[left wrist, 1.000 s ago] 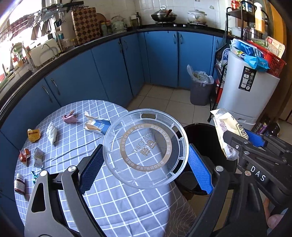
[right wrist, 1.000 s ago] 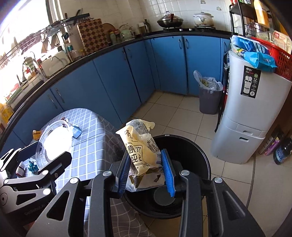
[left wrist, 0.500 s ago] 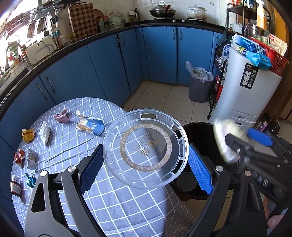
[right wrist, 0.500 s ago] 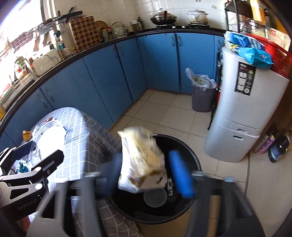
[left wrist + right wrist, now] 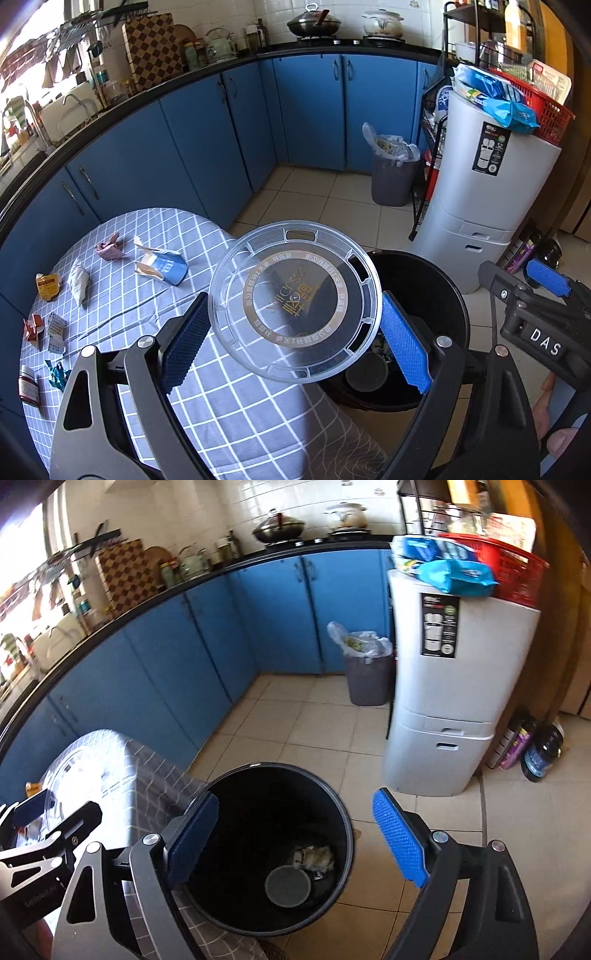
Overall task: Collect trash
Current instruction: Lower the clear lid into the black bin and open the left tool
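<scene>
My left gripper [image 5: 293, 325] is shut on a clear round plastic lid [image 5: 295, 258] with a gold ring print, gripped at its edges. The lid hangs partly over the rim of a black trash bin [image 5: 424, 280] beside the checked table [image 5: 147, 236]. In the right wrist view my right gripper [image 5: 295, 797] stands open and empty above the black trash bin [image 5: 258, 771]. A yellow snack bag [image 5: 314, 856] lies at the bin's bottom beside a round grey lid [image 5: 288, 886]. A blue carton [image 5: 162, 266], a pink wrapper [image 5: 109, 251] and several small scraps lie on the table.
A grey bin with a plastic liner [image 5: 391, 177] stands by the blue cabinets [image 5: 207, 147]. A white stacked unit [image 5: 491, 206] carries a red basket [image 5: 535, 99]. Bottles [image 5: 532, 746] stand on the tiled floor at the right.
My right gripper opened and the yellow snack bag dropped out of it into the black bin. My left gripper carried the clear lid sideways, partly over the bin.
</scene>
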Available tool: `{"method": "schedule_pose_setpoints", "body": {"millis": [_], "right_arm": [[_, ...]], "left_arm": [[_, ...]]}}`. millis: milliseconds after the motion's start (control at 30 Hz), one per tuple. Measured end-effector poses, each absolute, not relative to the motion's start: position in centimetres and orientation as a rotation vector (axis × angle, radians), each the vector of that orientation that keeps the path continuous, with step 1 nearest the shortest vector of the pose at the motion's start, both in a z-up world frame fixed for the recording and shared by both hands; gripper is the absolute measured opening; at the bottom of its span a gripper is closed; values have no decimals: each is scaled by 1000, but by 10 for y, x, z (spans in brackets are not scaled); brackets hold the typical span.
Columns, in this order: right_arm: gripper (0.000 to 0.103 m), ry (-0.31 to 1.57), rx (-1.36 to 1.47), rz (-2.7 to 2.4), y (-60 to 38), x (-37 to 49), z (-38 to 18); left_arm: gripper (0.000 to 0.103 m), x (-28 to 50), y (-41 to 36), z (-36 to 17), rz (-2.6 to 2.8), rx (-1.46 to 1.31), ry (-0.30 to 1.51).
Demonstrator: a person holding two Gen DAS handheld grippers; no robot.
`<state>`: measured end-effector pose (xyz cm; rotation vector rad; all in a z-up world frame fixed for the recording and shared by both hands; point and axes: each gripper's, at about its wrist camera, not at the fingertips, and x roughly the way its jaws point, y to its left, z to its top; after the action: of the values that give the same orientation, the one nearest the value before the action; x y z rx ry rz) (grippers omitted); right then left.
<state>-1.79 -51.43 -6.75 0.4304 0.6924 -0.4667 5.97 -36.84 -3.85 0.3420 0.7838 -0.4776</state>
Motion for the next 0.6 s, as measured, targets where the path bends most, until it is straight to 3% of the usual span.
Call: {"method": "schedule_pose_setpoints", "body": {"millis": [467,600], "right_arm": [[83,670,492,-525,-545,-38,-71],[83,669,489,-524,-546,-39,-71]], "left_arm": [[90,55,-403,-40,-548,327,815],[96,55,-407,-41,-552,332,819]]}}
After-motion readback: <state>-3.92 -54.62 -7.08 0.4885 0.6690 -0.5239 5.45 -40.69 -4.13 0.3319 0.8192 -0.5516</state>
